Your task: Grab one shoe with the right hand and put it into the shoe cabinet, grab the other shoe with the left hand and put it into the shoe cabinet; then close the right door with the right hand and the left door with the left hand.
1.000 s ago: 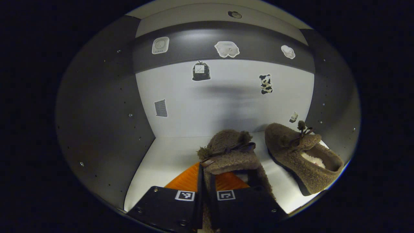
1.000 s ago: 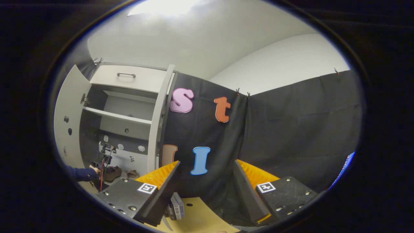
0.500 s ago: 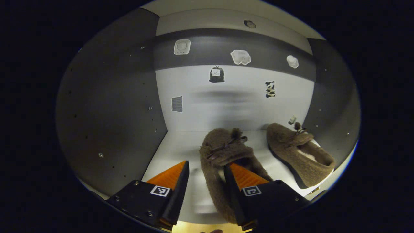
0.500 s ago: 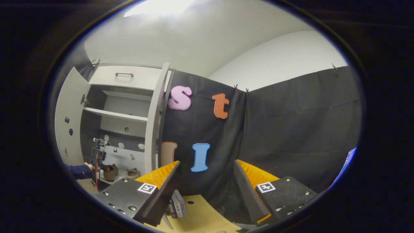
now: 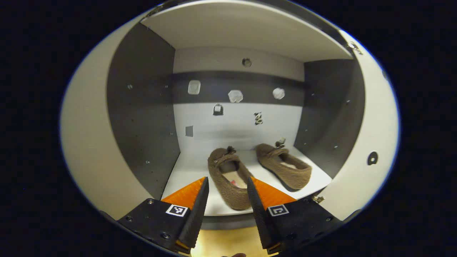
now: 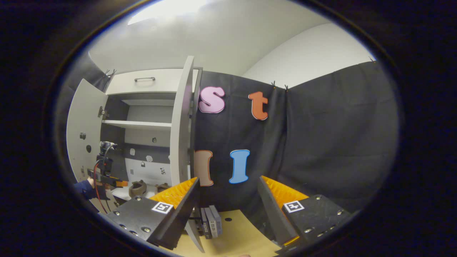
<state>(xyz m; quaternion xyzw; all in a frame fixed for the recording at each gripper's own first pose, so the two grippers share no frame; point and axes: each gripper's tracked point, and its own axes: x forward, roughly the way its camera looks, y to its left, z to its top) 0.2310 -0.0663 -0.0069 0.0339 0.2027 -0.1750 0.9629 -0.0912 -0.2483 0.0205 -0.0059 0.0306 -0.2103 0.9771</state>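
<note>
Shoe cabinet (image 5: 142, 117) bottom shelf holds both shoes: left shoe (image 5: 228, 180) near the front edge, right shoe (image 5: 284, 166) just beside, apart. Left tool (image 5: 225, 189) spread wide, empty, outside the opening. Right tool (image 6: 226, 189) spread, empty. Both doors open.

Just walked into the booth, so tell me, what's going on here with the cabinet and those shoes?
A person is working with two handheld grippers. Both brown shoes, the left shoe and the right shoe, sit side by side on the cabinet's bottom shelf. The left gripper is open before them, the right gripper open off to the side. Both doors are open.
</note>
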